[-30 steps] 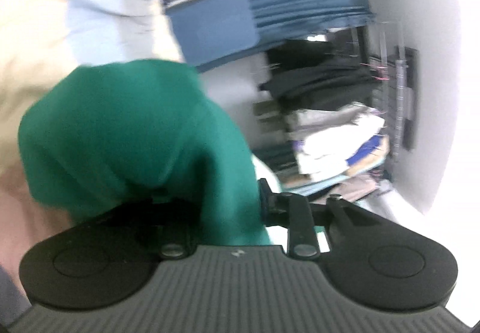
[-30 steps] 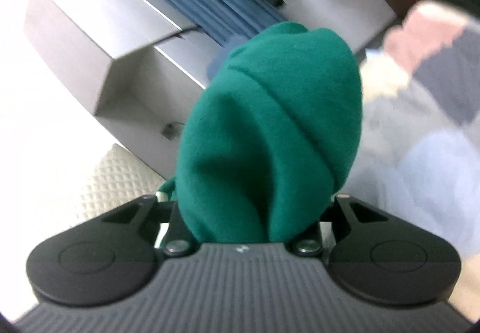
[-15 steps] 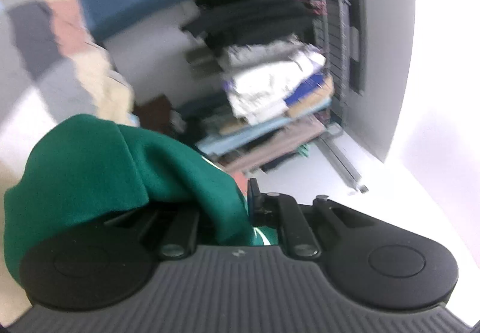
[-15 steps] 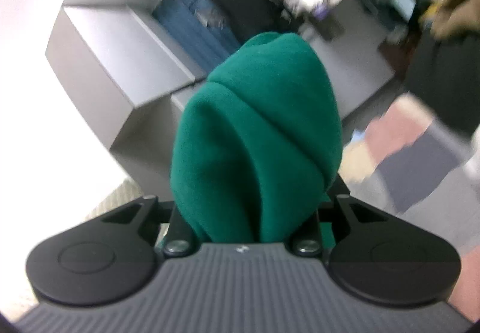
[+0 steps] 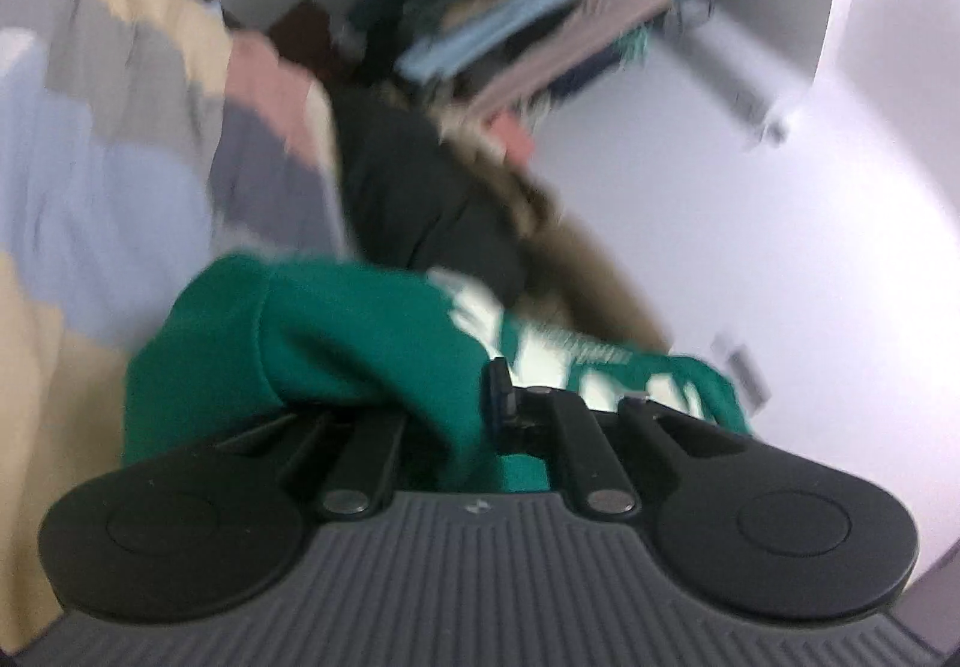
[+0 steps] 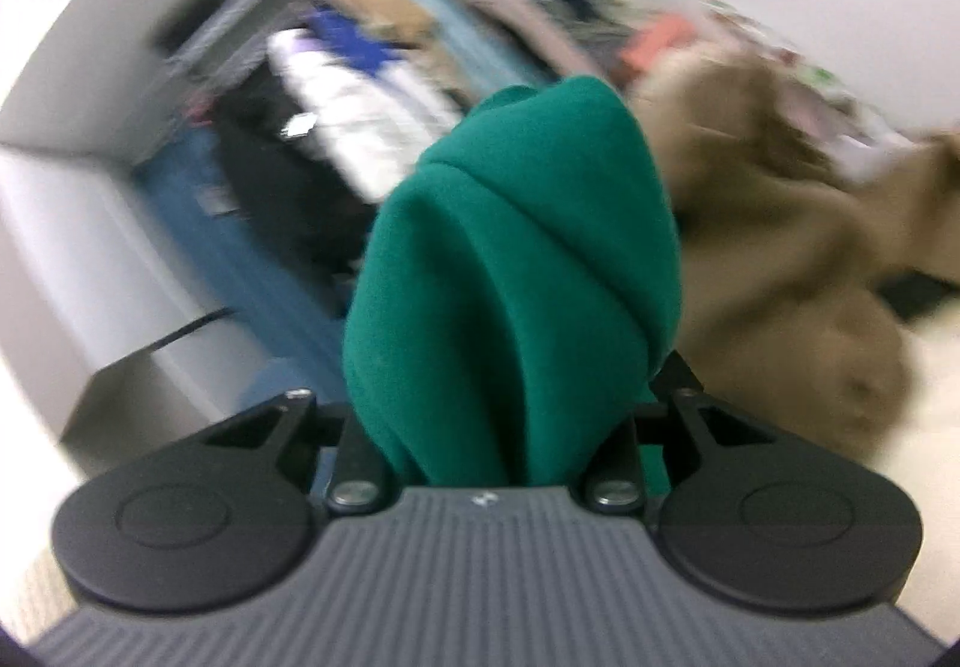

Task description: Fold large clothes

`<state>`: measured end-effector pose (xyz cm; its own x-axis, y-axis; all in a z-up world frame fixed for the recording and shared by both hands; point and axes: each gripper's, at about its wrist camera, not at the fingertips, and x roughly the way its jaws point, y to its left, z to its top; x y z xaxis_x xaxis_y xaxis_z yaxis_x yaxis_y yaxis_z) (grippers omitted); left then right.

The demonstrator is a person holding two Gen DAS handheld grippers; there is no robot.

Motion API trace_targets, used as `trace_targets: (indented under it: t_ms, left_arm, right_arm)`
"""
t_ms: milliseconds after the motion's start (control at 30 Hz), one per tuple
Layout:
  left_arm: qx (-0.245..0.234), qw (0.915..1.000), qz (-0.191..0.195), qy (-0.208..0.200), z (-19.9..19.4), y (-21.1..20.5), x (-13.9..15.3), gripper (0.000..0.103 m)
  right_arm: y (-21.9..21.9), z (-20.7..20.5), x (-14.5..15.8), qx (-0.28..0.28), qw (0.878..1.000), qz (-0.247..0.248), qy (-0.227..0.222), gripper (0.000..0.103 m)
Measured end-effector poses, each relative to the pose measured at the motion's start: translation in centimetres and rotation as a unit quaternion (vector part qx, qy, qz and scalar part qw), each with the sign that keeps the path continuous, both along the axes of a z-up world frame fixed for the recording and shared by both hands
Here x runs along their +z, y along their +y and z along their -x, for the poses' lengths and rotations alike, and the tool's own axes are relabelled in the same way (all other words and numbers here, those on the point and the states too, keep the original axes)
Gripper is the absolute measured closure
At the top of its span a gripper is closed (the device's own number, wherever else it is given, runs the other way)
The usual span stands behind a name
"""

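Observation:
A green garment (image 5: 336,343) with white lettering fills the lower middle of the left wrist view. My left gripper (image 5: 462,409) is shut on a bunched fold of it, and the cloth drapes over the left finger. In the right wrist view the same green garment (image 6: 516,271) stands up as a thick bunch. My right gripper (image 6: 498,427) is shut on it, and the cloth hides both fingertips. Both views are blurred by motion.
A pastel patchwork blanket (image 5: 108,138) lies at the left. A dark jacket with a fur trim (image 5: 420,205) and a tan garment (image 6: 780,271) lie beyond the green cloth. Racks of stacked clothes (image 6: 384,84) stand against the white wall (image 5: 840,223).
Both grippers have swung with the green garment still held. The views turned away from the grey cabinet and blue curtain toward the clothes rack, the dark jacket and the tan garment.

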<state>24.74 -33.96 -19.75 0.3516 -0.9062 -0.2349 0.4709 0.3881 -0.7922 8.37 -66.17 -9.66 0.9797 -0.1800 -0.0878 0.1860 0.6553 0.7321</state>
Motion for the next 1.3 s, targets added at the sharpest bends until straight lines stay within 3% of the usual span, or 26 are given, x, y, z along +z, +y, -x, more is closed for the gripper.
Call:
trace_targets:
  t_ms: [100,233,433,600,833,900,967,1100,1167,1300]
  left_arm:
    - [-0.026,0.9978,-0.056,-0.022,1.8,-0.7,-2.9,0.095]
    - [-0.038,0.9939,-0.101,-0.024,3.4,-2.0,-6.2,0.095]
    - [-0.037,0.99,-0.135,-0.017,0.4,-4.4,-8.4,0.095]
    - [-0.043,0.9887,-0.143,-0.015,-0.3,-4.9,-9.3,0.094]
    - [-0.049,0.9856,-0.16,-0.028,-0.4,-4.6,-7.6,0.085]
    - [-0.046,0.9833,-0.173,-0.031,-0.4,-4.5,-6.9,0.065]
    - [-0.044,0.9813,-0.184,-0.035,-0.1,-3.9,-6.5,0.052]
    - [-0.029,0.9794,-0.196,-0.041,0.4,-2.6,-5.3,0.048]
    - [-0.019,0.9778,-0.203,-0.049,0.7,-1.9,-4.5,0.047]
    - [-0.004,0.9726,-0.221,-0.071,1.7,-0.7,-2.4,0.047]
  right_arm:
    - [-2.0,1.8,-4.0,-0.026,0.998,-0.049,-0.011,0.071]
    - [-1.8,2.6,-6.6,-0.032,0.999,-0.028,0.006,0.071]
    - [-1.3,4.1,-9.5,-0.047,0.999,-0.007,0.013,0.065]
    - [-2.3,4.9,-12.4,-0.053,0.998,-0.035,0.007,0.058]
    - [-2.0,4.7,-11.9,-0.064,0.997,-0.042,0.017,0.053]
    - [-1.7,4.9,-11.6,-0.069,0.996,-0.047,0.024,0.051]
    - [-1.6,5.0,-11.4,-0.07,0.996,-0.055,0.03,0.05]
    - [-1.1,5.7,-10.9,-0.077,0.993,-0.068,0.052,0.04]
    - [-0.7,6.4,-10.5,-0.087,0.991,-0.071,0.071,0.028]
    - [0.5,8.2,-9.0,-0.1,0.989,-0.052,0.099,0.028]
